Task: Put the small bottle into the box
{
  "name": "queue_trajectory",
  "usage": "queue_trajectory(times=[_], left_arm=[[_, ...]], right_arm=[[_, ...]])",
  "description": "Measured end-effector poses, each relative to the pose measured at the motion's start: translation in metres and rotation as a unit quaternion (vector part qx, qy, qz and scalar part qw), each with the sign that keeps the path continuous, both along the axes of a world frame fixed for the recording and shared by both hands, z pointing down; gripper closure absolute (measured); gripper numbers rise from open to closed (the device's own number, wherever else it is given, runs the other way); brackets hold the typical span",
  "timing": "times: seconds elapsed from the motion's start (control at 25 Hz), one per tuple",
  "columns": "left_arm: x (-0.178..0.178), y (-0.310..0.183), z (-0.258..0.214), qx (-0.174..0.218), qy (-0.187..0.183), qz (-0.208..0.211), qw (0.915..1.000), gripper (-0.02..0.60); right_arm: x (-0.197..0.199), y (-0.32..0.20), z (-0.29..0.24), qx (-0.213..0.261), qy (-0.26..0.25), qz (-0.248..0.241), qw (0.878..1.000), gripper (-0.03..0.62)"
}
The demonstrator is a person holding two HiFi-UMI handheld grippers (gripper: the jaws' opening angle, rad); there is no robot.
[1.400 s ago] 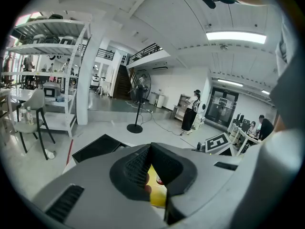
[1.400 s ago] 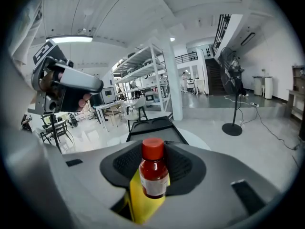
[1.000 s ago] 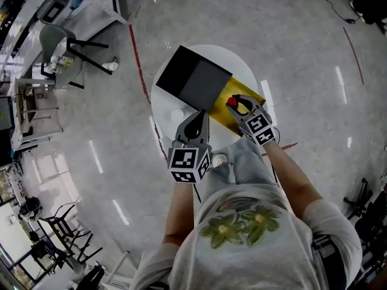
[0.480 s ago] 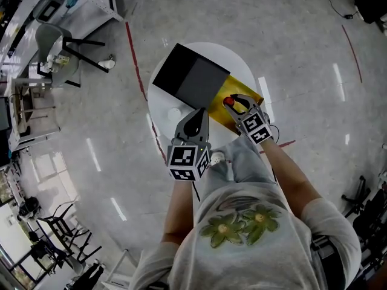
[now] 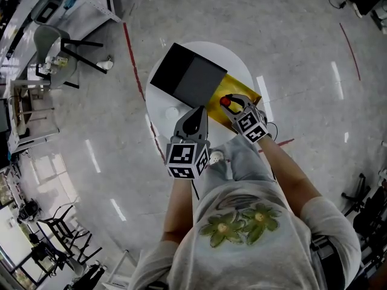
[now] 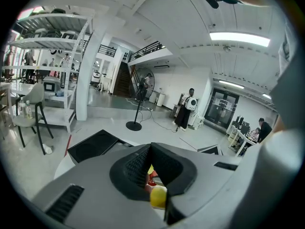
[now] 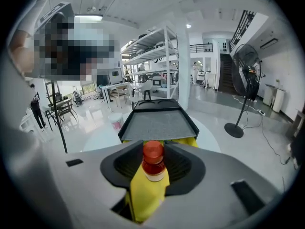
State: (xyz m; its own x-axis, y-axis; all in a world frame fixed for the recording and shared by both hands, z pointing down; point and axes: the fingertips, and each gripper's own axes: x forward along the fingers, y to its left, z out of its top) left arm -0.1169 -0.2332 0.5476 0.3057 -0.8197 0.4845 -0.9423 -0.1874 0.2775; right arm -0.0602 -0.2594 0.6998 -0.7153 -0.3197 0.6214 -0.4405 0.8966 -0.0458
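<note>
Small bottle (image 7: pixel 148 185), red-capped and yellow-labelled, is held between the jaws of the right gripper (image 7: pixel 152 149). The jaws are closed on its body, and its cap reaches just past the jaw tips. The black box (image 7: pixel 157 123) is seen straight ahead of these jaws, on the round white surface (image 5: pixel 162 110). The jaws of the left gripper (image 6: pixel 151 147) are pressed together, with nothing held between them.
</note>
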Motion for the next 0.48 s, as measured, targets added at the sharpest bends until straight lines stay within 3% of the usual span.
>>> queue_trajectory(times=[0.28,0.48], left_arm=[[0.007,0.008,-0.008,0.006,0.004,0.002,1.0000,0.581],[0.008,0.012,-0.015,0.013,0.003,0.003,0.9999,0.581]], right_arm=[[0.004,0.008,-0.001,-0.005,0.028,-0.003,1.000,0.454],[0.004,0.007,-0.014,-0.009,0.015,0.006,1.000,0.422]])
